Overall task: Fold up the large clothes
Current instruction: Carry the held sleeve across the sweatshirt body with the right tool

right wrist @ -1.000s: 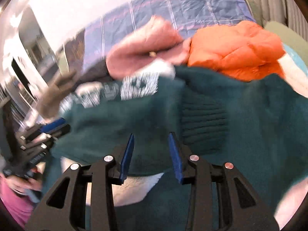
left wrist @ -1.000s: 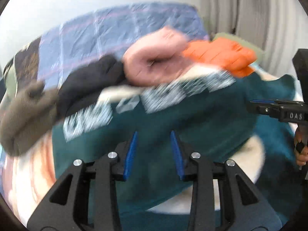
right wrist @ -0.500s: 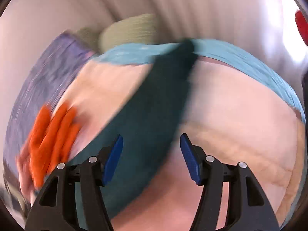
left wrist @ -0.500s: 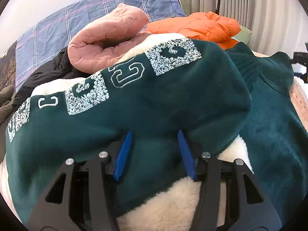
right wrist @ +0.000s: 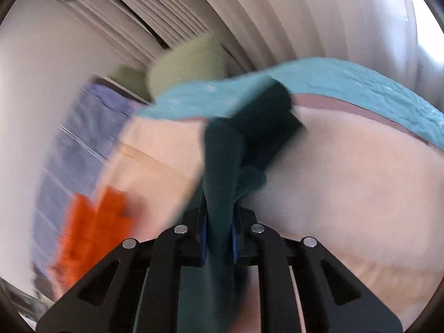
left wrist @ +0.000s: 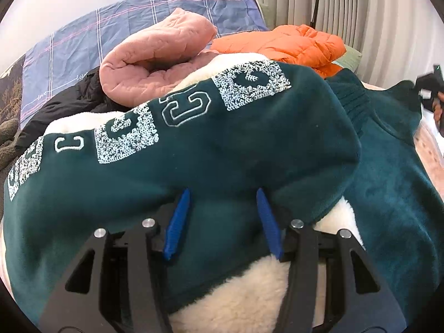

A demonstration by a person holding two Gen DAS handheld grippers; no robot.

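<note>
A dark green fleece sweatshirt [left wrist: 227,149] with white sequin letters and cream sherpa lining lies bunched on the bed. My left gripper [left wrist: 222,197] is open, its blue fingertips against the green fabric, nothing pinched. In the right wrist view my right gripper [right wrist: 219,222] is shut on a strip of the same green sweatshirt [right wrist: 222,166], which runs away from the jaws across the peach bed sheet [right wrist: 347,194]. The view is motion-blurred.
A pink quilted jacket [left wrist: 155,58], an orange puffer jacket [left wrist: 291,44] and a black garment [left wrist: 66,102] lie behind the sweatshirt. A blue checked pillow [left wrist: 111,30] is at the back. A teal blanket [right wrist: 347,80], a green pillow [right wrist: 188,63] and curtains are beyond.
My right gripper closed on a strip of the green sweatshirt; half a second ago it was open. The left gripper has barely moved and stayed open against the fabric.
</note>
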